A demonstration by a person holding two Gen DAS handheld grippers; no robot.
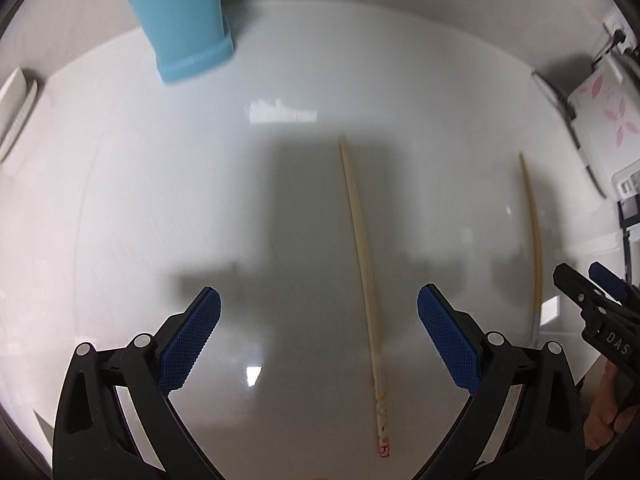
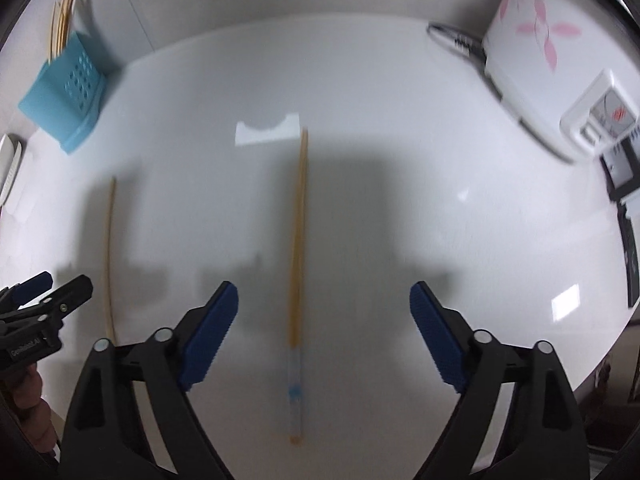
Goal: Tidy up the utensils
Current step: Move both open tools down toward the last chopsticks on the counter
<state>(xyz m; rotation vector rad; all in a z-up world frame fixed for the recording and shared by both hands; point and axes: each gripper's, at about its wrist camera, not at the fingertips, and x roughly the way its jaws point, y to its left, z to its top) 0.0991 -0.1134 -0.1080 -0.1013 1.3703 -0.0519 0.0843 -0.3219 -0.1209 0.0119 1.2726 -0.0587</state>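
Observation:
Two pale wooden chopsticks lie on the white table, pointing away from me. One with a red-marked end [image 1: 365,276] lies between the open fingers of my left gripper [image 1: 319,308]; it also shows in the right wrist view [image 2: 109,260]. The other, with a blue-marked end [image 2: 297,280], lies between the open fingers of my right gripper [image 2: 324,304]; it also shows in the left wrist view [image 1: 534,232]. A blue utensil holder [image 2: 64,96] with several chopsticks stands at the far left [image 1: 184,20]. Both grippers hover above the table, empty.
A white appliance with pink flower print [image 2: 528,52] stands at the far right, also in the left wrist view [image 1: 604,116]. A white object [image 2: 10,168] lies at the left edge. A white power strip [image 2: 596,116] is at the right.

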